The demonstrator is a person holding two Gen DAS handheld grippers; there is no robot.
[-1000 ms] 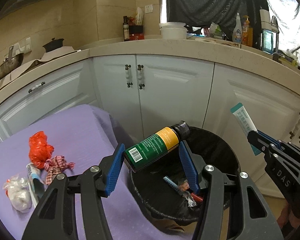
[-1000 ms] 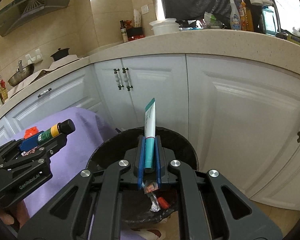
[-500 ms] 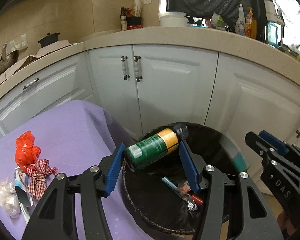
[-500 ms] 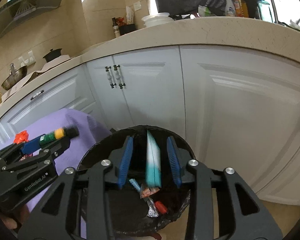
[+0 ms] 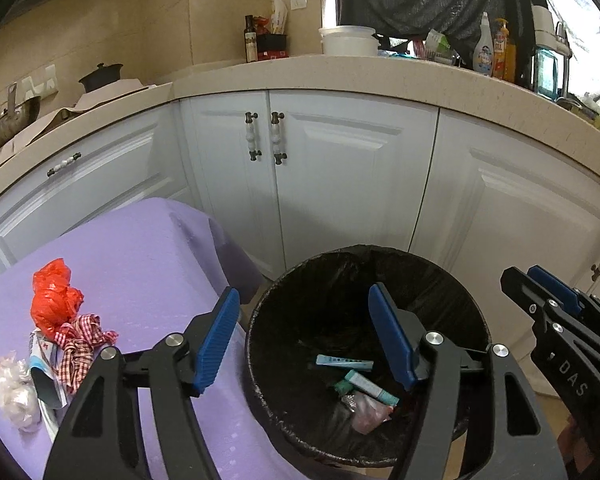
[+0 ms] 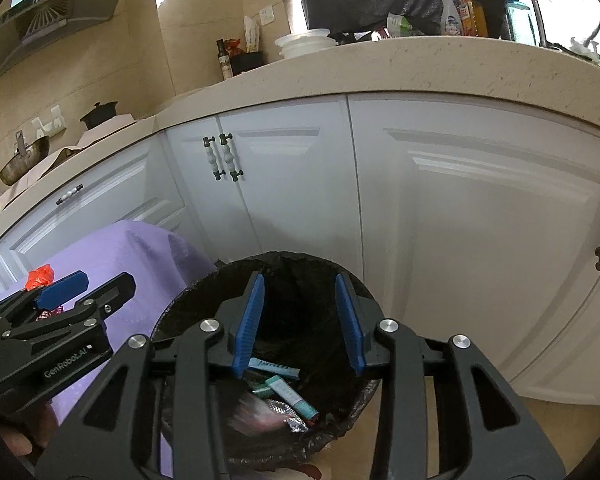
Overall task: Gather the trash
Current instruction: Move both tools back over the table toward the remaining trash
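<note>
White cabinet doors [image 5: 340,184] curve beneath a speckled worktop [image 5: 420,76] carrying a dark oil bottle [image 5: 251,45], stacked white bowls [image 5: 350,40] and cleaning bottles [image 5: 483,53] (beside the sink); a range hood [image 6: 56,12] hangs left.

Home kitchen indicated. White cabinet doors [image 5: 352,184] with knobbed handles [image 5: 265,138] seen under beige stone table [image 5: 380,72]. Range hood [image 6: 56,12] mounted on tiled wall; wok [image 5: 10,118] and black pot [image 5: 100,76] set below it. Sauce bottle [image 5: 251,44], stacked white bowls [image 5: 348,40], detergent bottles [image 5: 494,50] ranged along table. Bin [image 5: 440,280] lined with black bag stood on floor.
</note>
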